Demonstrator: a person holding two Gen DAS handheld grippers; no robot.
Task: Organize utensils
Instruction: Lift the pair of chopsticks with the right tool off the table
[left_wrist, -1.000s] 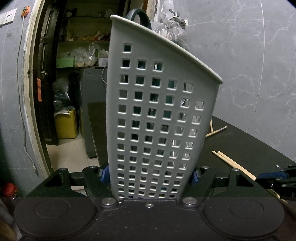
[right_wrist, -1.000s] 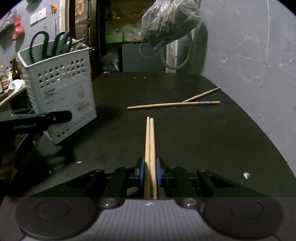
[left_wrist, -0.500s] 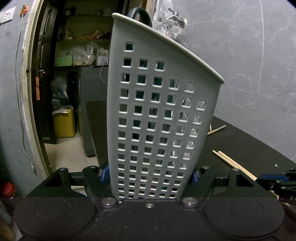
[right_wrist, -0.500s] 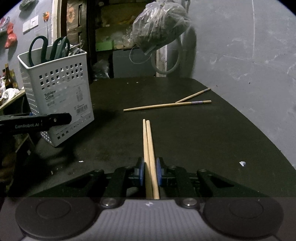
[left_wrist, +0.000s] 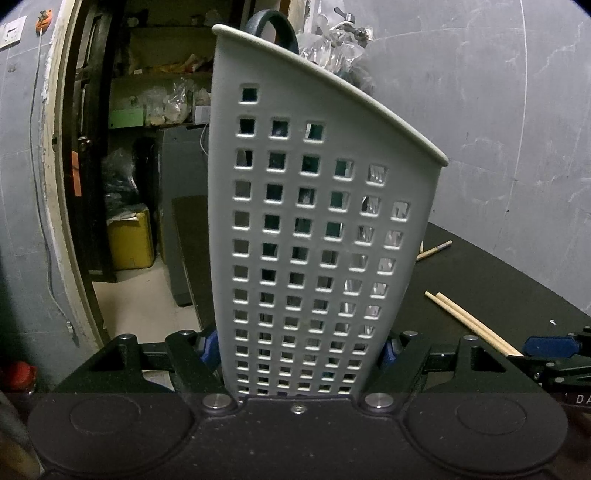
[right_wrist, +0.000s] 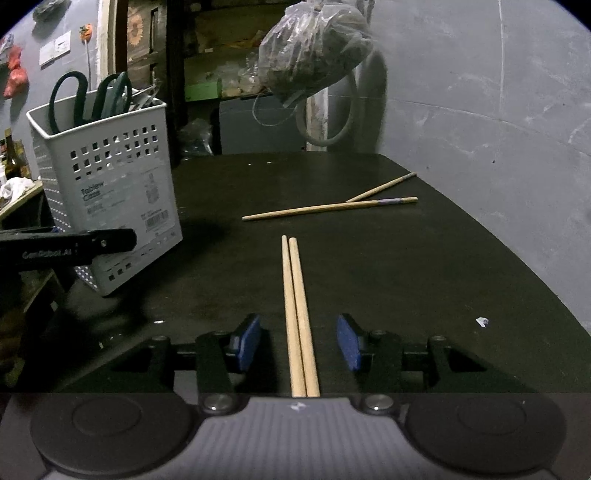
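left tongs (left_wrist: 297, 347): clamped on the basket (left_wrist: 314, 229), tilted on the bench (right_wrist: 406, 277)
right tongs (right_wrist: 299, 341): just spread apart, pads clear of the chopsticks (right_wrist: 295, 295) lying between them
spare chopsticks (right_wrist: 328, 208): further ahead

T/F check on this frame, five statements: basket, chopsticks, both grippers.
1. The left gripper is clamped on the white basket. True.
2. The right gripper is squeezing the chopstick pair. False: its jaws have just been opening, and the blue pads stand clear of the pair lying between them.
3. Two more chopsticks lie farther out on the black table. True.
4. The basket is empty. False: green-handled scissors stick out of it.
5. The basket walls are solid. False: they have rows of square holes.
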